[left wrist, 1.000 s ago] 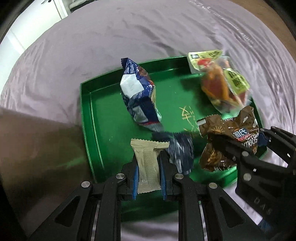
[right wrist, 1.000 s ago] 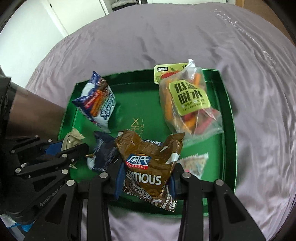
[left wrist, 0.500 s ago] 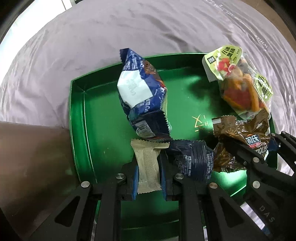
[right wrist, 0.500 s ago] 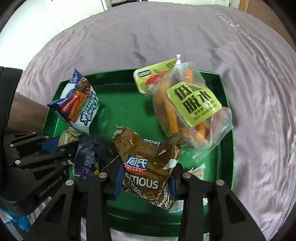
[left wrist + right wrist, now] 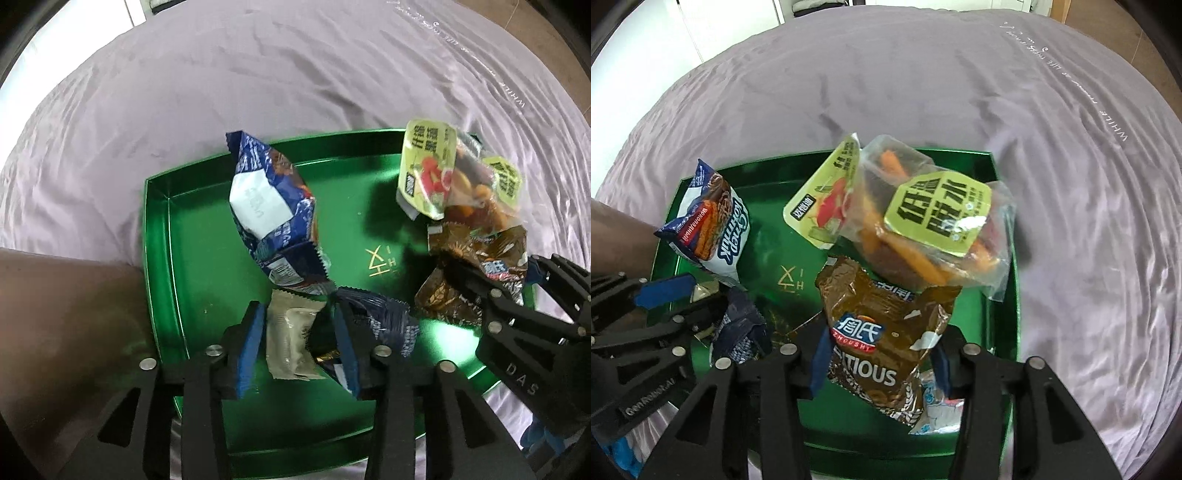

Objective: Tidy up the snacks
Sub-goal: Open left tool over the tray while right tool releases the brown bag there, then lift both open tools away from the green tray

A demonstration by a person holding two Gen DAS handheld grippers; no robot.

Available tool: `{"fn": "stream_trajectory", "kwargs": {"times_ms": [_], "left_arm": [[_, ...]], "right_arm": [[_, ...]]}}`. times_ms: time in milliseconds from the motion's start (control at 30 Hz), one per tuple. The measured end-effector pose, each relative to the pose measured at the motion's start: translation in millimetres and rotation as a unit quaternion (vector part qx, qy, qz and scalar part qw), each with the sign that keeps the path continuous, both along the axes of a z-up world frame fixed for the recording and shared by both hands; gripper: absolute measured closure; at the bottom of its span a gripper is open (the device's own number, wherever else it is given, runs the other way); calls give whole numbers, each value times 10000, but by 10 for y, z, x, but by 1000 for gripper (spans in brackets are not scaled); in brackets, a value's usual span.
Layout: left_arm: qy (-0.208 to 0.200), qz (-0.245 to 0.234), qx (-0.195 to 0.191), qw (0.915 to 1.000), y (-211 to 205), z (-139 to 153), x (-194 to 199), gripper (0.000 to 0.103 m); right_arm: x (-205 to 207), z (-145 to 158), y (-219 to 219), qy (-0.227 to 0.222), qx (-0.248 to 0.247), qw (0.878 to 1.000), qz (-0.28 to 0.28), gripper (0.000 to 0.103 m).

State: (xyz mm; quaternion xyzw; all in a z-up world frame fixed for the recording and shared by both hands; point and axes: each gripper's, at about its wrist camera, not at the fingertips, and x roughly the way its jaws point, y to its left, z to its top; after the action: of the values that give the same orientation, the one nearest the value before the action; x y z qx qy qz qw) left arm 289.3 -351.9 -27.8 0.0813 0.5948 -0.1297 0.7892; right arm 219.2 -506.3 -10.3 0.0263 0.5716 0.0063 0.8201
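Observation:
A green tray (image 5: 162, 258) lies on the purple sheet and shows in the right wrist view (image 5: 1004, 173) too. My left gripper (image 5: 299, 339) has opened; the beige snack packet (image 5: 290, 343) lies loose between its jaws. A dark blue packet (image 5: 384, 325) lies beside it. My right gripper (image 5: 879, 365) is shut on the brown snack bag (image 5: 882, 332) just above the tray. A blue-and-white noodle bag (image 5: 269, 210) and a clear bag of dried snacks with green labels (image 5: 923, 229) rest in the tray.
The purple bed sheet (image 5: 923, 81) surrounds the tray. A brown surface (image 5: 66, 314) stands at the tray's left edge. A small white-blue packet (image 5: 938, 410) lies under the brown bag. White wall and door show at the far left.
My left gripper's jaws have spread apart and let go of the beige packet. Both grippers have moved lower and closer over the tray. The right still holds the brown bag.

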Motion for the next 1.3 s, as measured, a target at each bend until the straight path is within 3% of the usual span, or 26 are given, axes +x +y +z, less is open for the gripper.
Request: {"fn": "stream_trajectory", "kwargs": {"times_ms": [33, 167, 200, 300, 500, 867, 1033, 1100, 1300], "left_arm": [[-30, 0, 10, 10000, -4, 22, -17, 60], [-131, -26, 7, 9999, -25, 142, -54, 55], [-141, -15, 1, 9999, -93, 163, -70, 55], [-226, 20, -3, 9997, -114, 269, -125, 51], [-349, -52, -144, 9993, -122, 489, -244, 49], [-648, -585, -248, 9959, -197, 916, -657, 47], [-852, -598, -257, 9942, -181, 1040, -705, 47], [-940, -570, -227, 9937, -172, 1060, -703, 39], [-1099, -483, -95, 9927, -135, 1066, -759, 34]], "right_arm": [[-27, 23, -30, -18, 24, 10000, -22, 74], [-84, 108, -74, -50, 75, 9999, -76, 71], [-119, 142, -93, -67, 79, 9999, -80, 66], [-206, 261, -102, -163, 82, 9998, -110, 38], [-407, 587, -110, -391, -21, 9990, -210, 31], [-846, 1043, -104, -642, -393, 9948, -682, 29], [-1039, 1143, -85, -685, -448, 9927, -882, 28], [-1094, 1167, -64, -685, -489, 9919, -954, 28], [-1220, 1182, 13, -548, -630, 9917, -977, 28]]}}
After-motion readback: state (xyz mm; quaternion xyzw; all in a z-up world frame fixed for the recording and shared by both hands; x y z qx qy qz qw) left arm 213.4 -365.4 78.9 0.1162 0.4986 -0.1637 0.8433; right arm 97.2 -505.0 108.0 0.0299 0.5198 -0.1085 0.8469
